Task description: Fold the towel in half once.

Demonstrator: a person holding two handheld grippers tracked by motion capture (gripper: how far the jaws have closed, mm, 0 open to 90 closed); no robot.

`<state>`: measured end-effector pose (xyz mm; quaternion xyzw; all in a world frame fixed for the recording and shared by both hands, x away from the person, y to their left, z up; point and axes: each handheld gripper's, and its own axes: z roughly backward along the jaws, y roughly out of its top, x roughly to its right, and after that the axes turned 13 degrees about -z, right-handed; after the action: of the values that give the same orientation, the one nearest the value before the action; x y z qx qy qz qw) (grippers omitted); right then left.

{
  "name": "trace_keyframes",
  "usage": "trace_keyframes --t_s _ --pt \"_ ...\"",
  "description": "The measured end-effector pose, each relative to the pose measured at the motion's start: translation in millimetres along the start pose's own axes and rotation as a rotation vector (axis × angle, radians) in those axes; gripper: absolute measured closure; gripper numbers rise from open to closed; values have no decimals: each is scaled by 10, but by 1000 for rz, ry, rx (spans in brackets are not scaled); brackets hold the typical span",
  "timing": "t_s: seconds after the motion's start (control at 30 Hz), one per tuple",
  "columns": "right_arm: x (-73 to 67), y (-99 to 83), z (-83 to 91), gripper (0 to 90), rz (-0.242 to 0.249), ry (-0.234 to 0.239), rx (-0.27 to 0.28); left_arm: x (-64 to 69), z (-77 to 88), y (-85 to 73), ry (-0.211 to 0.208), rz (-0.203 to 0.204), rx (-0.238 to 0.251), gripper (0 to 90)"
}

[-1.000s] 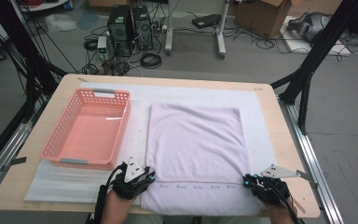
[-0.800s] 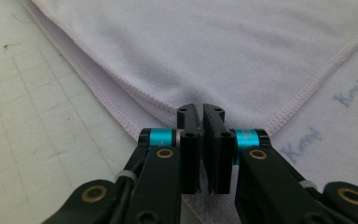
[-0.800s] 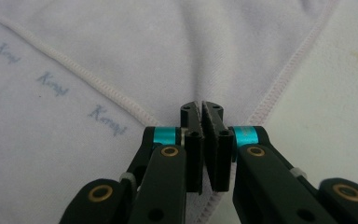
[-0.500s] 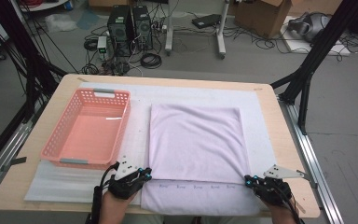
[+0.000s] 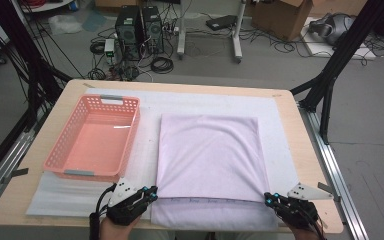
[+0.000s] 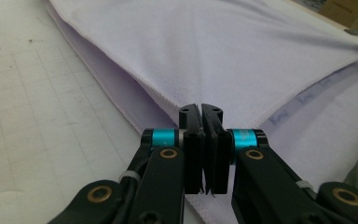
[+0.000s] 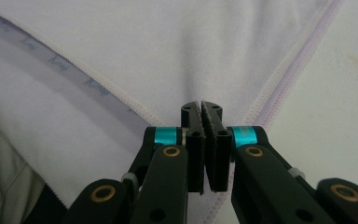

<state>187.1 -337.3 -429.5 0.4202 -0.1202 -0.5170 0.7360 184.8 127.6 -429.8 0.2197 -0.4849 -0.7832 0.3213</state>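
So, starting at your left: the pink basket (image 5: 114,99) stands empty on the white mat (image 5: 145,150), just beside the lilac cloth (image 5: 210,150) but not touching it. It looks parked there as the place a finished fold would go, close enough to reach without crowding the working space.

Your left gripper (image 5: 152,192) sits at the near left corner of the cloth's upper layer. In the left gripper view its jaws are pressed together, and the stitched corner of that upper layer (image 6: 223,46) runs straight into the tips (image 6: 201,112), so I read it as pinching that corner alone. The lower layer lies flat beneath and stretches on towards you.

The cloth itself lies in the middle of the mat, doubled over. Its top layer is nearly square, and a strip of the bottom layer shows past it along the near edge, with a printed band. Faint creases run from the middle to both near corners, which suggests that you are drawing the layer taut between your hands.

Your right gripper (image 5: 269,199) mirrors the left at the near right corner. Its jaws (image 7: 201,109) are also pressed together where the two hems of the upper layer (image 7: 168,46) meet. Holding both corners this way lets you lift one layer evenly for another fold, I would judge.
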Motion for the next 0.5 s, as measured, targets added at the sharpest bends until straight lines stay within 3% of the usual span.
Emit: trace_keyframes --t_s 0.5 --pt "-148 -287 280 880 2 53 -22 296 306 -185 -18 23 -21 869"
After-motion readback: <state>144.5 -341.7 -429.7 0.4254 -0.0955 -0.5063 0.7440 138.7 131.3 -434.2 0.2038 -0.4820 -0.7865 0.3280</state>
